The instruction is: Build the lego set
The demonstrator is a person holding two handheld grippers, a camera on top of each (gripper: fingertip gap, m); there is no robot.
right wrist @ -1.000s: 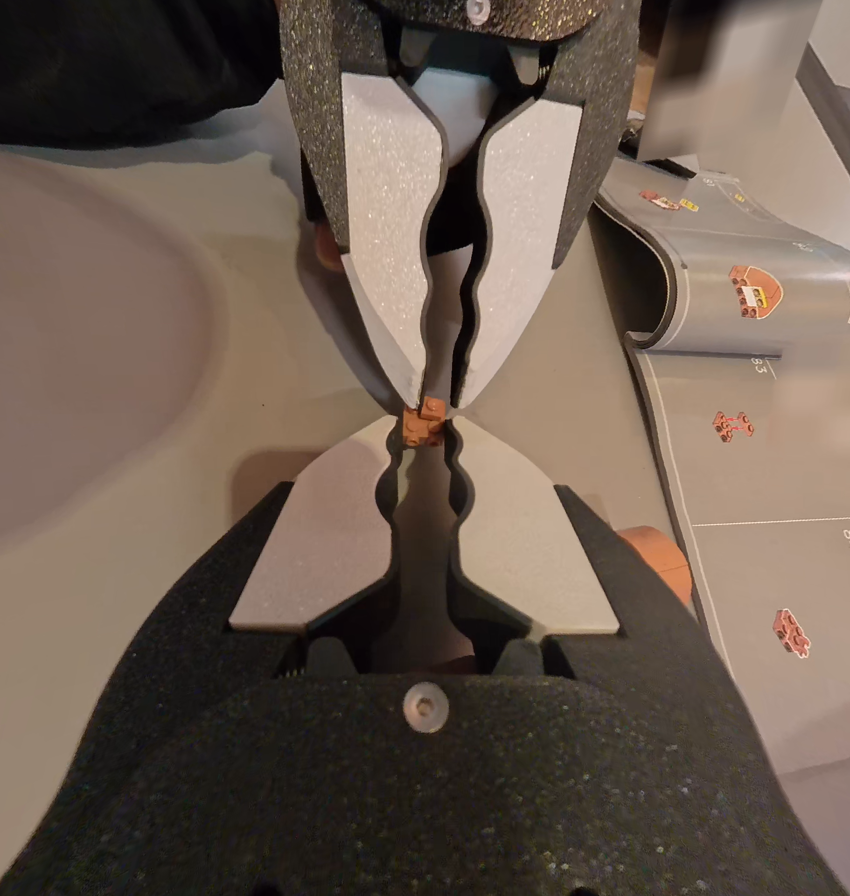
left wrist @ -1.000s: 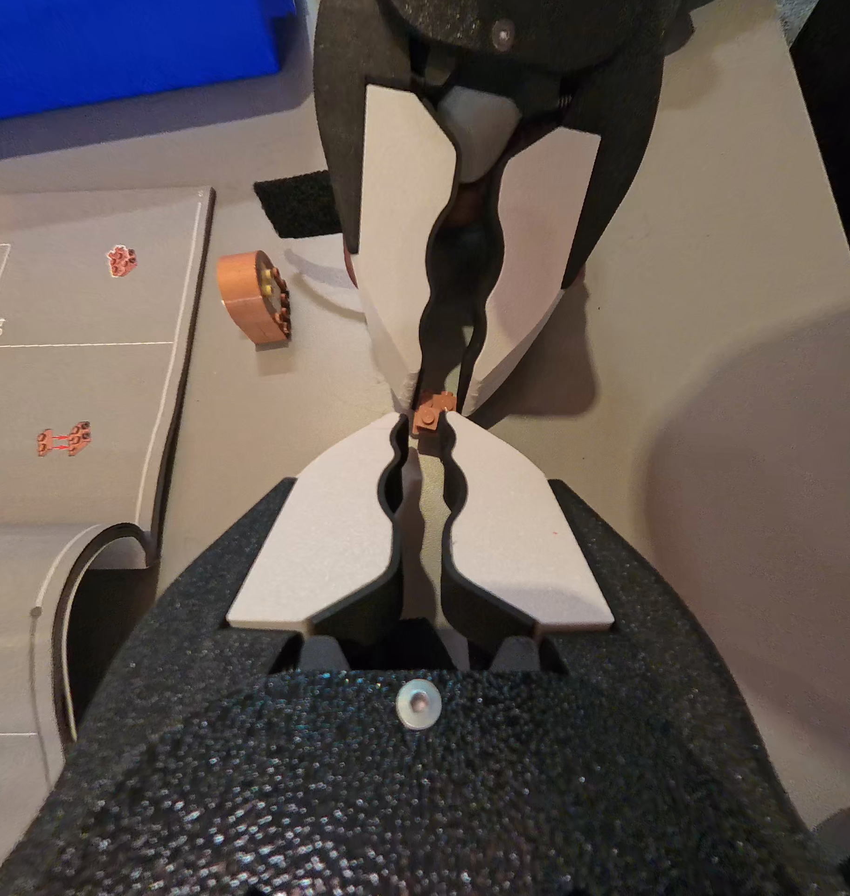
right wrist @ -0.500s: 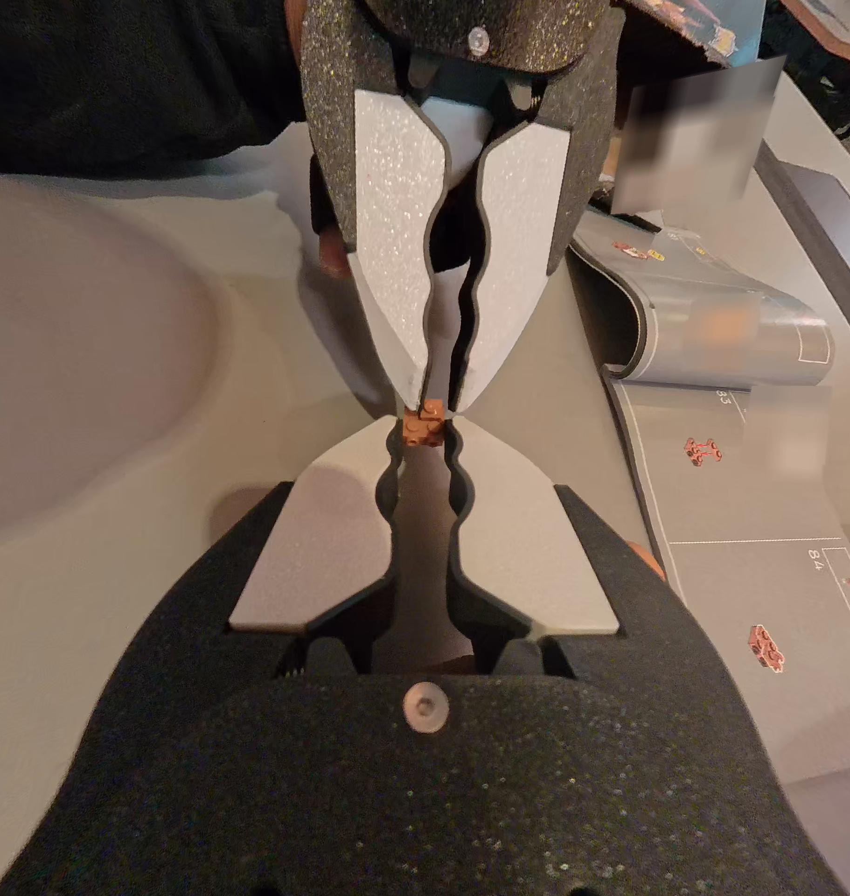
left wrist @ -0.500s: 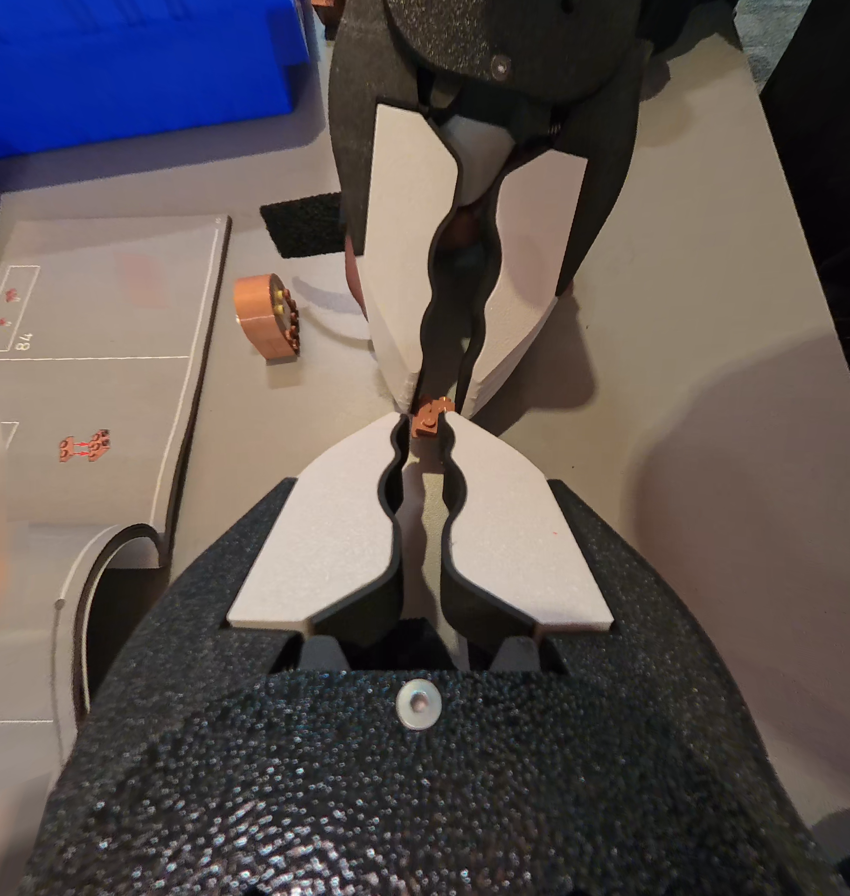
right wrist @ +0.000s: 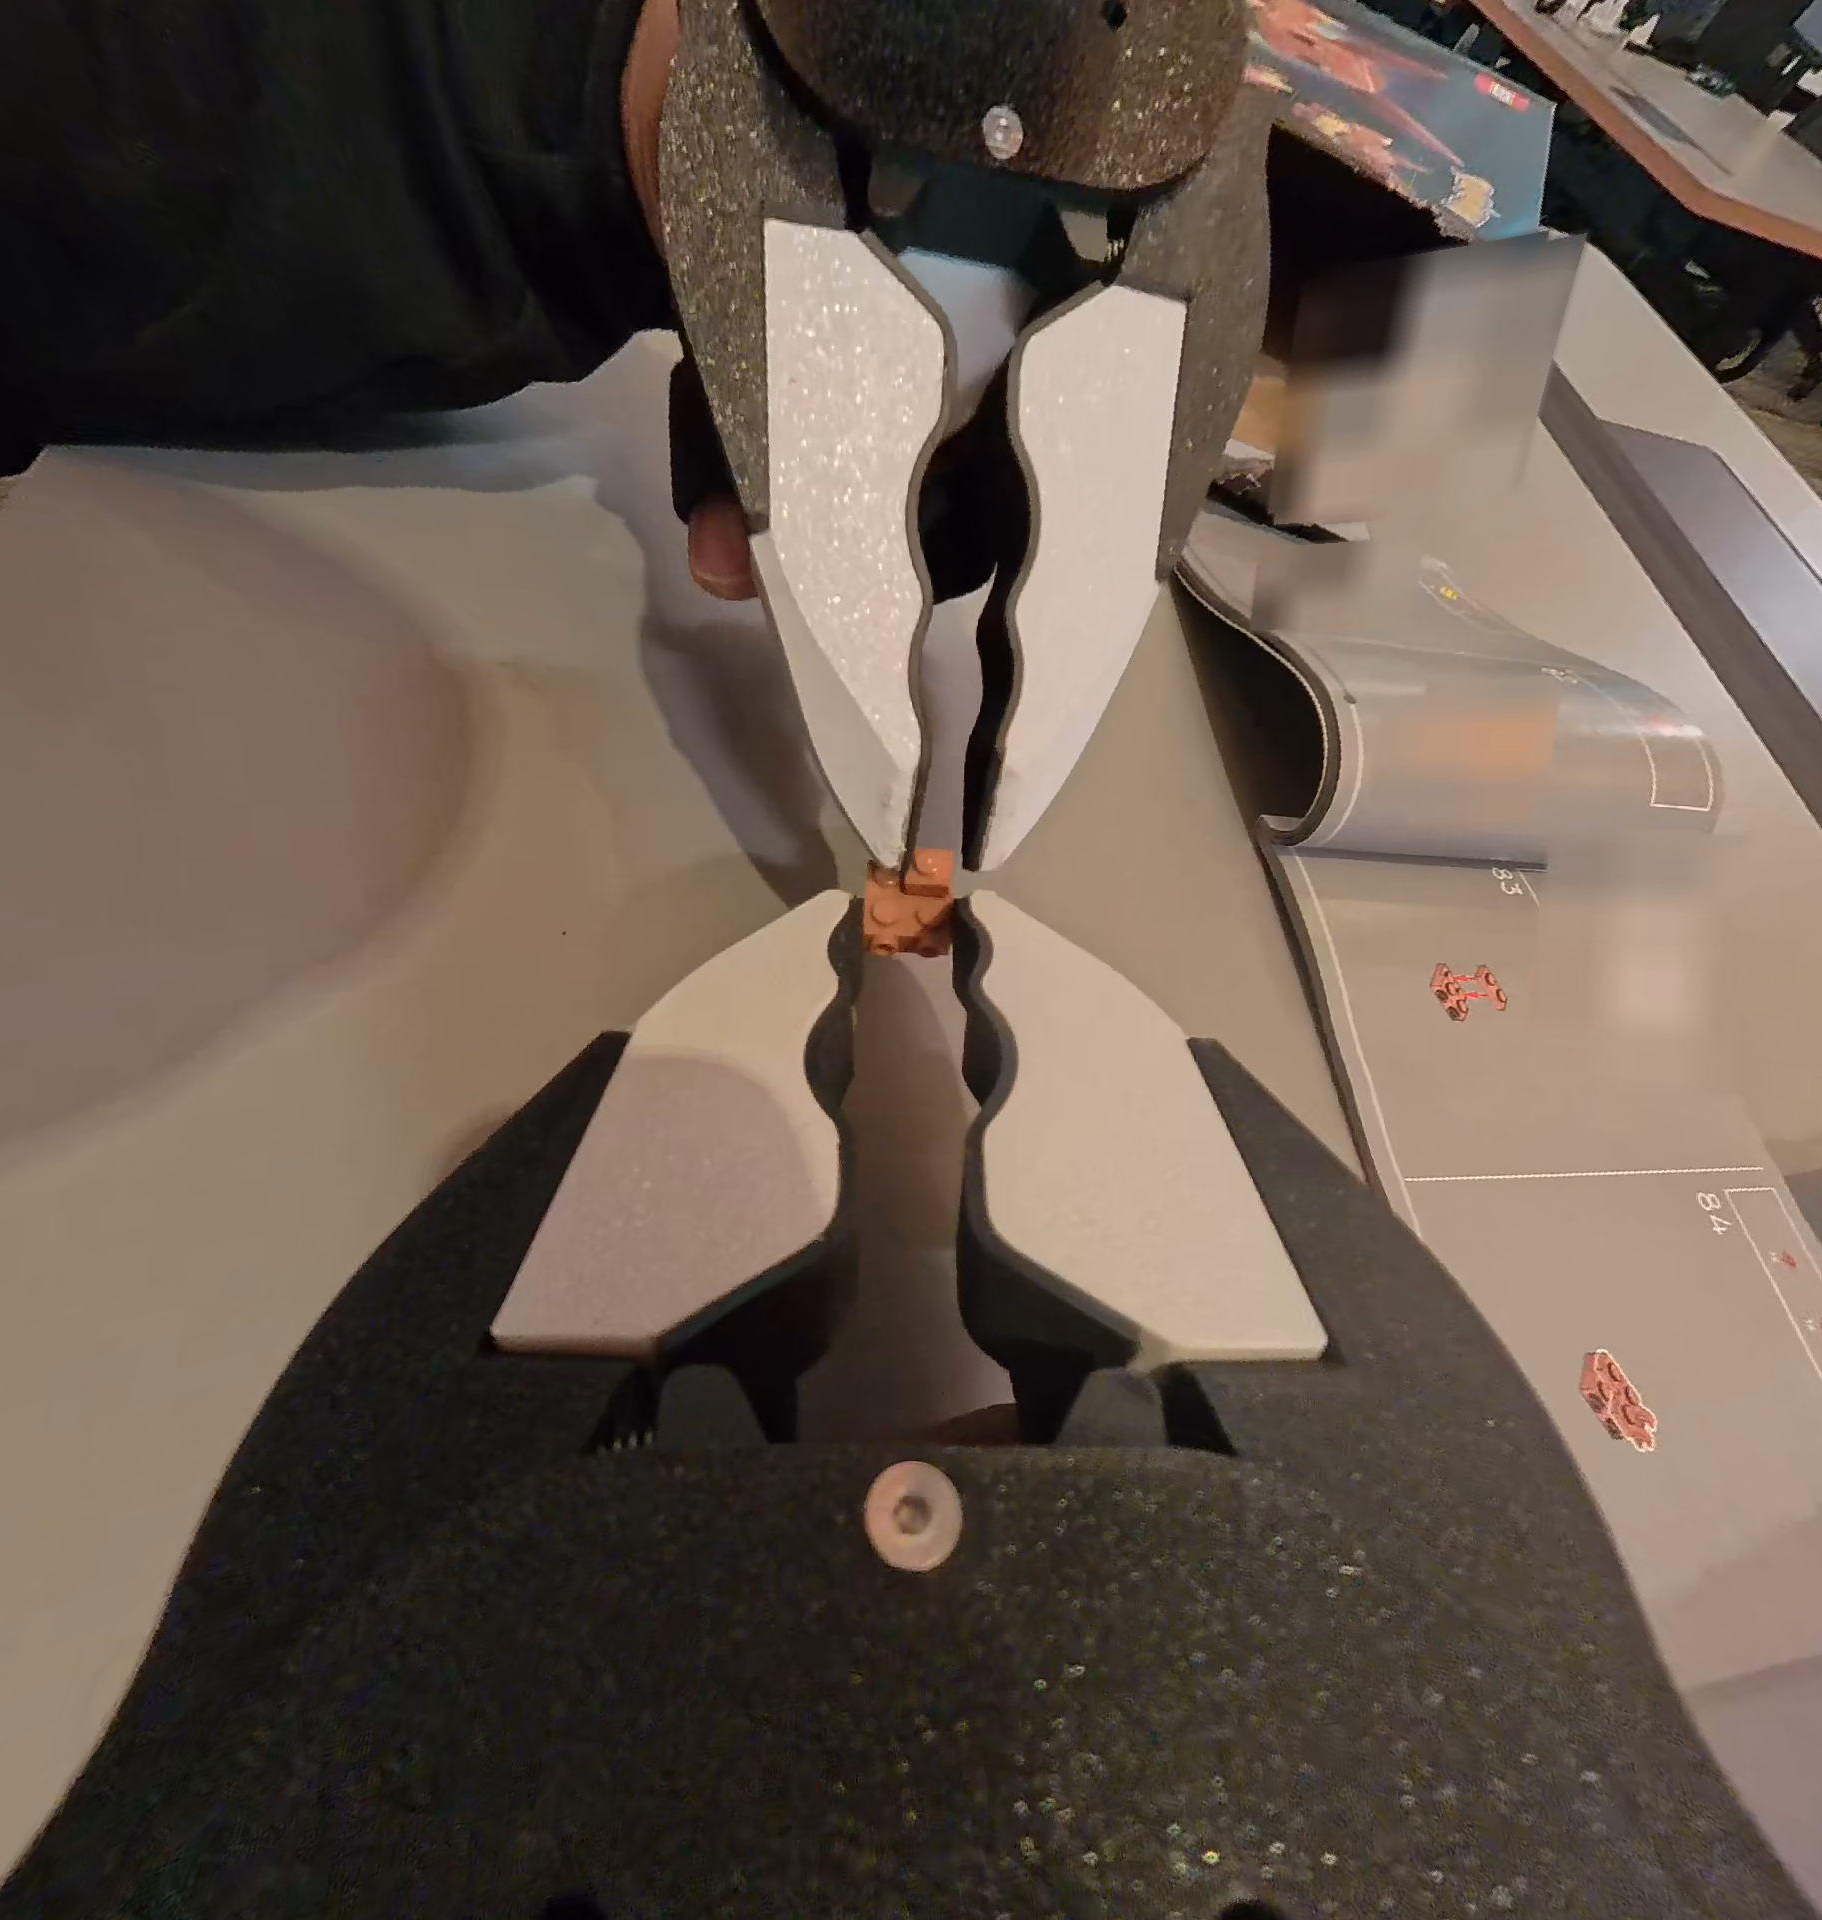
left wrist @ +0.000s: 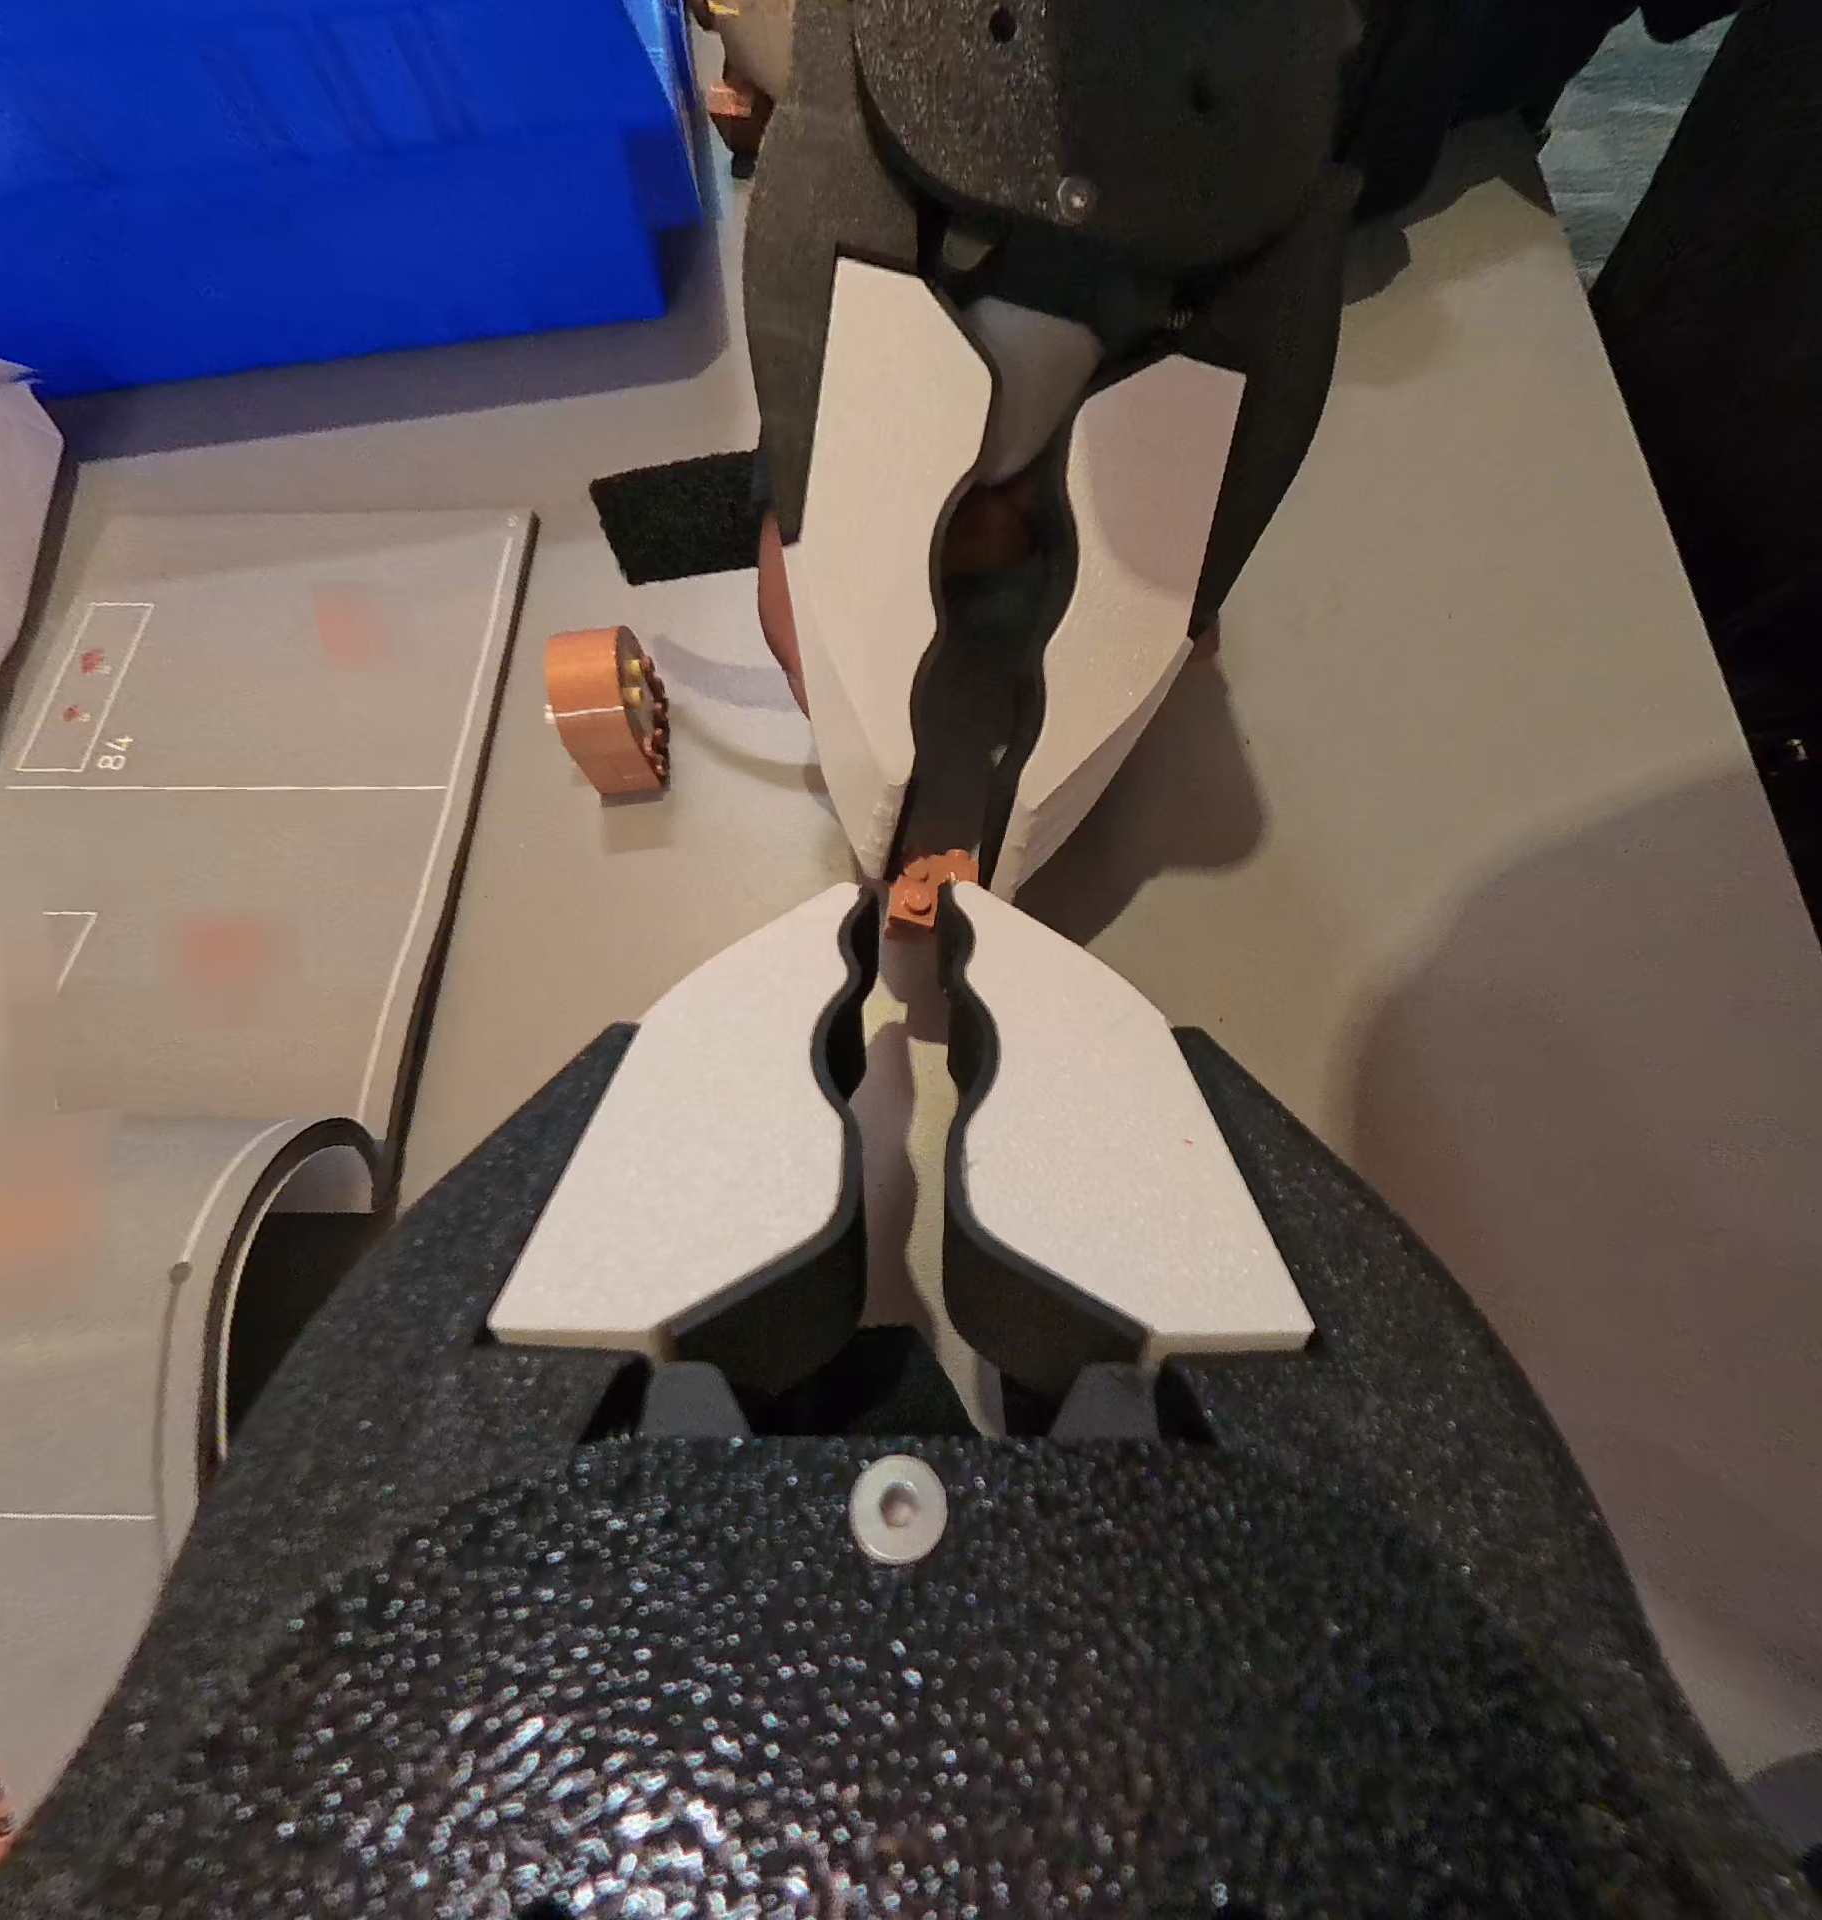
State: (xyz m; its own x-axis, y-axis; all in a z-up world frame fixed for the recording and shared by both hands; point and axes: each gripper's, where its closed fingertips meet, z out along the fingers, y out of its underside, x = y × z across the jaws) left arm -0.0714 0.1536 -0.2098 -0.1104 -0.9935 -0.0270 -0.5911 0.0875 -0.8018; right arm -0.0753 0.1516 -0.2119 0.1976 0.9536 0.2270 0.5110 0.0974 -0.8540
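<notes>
In the left wrist view my left gripper [left wrist: 907, 902] is shut on a small brown brick [left wrist: 915, 906], held above the grey table [left wrist: 1406, 935]. My right gripper [left wrist: 948, 857] comes in from the top, tip to tip with it, shut on a second brown piece [left wrist: 957, 862] that touches the first. In the right wrist view my right gripper [right wrist: 907, 916] grips a brown studded brick [right wrist: 907, 920] between both pads. The left gripper [right wrist: 936, 860] reaches down from above with its small brown piece [right wrist: 933, 868] resting on that brick's far edge.
An open grey instruction booklet [left wrist: 242, 810] lies at the left and shows in the right wrist view [right wrist: 1561, 1091]. A round brown assembly [left wrist: 606, 712], a black patch [left wrist: 678, 514] and a blue bin [left wrist: 315, 177] are beyond it. A person's dark sleeve [right wrist: 263, 208] is behind. The grippers are tip to tip, or close to it.
Both grippers stay shut on their brown pieces, tip to tip. The pair has drifted a little relative to the table, so the blue bin and the far end of the table show more.
</notes>
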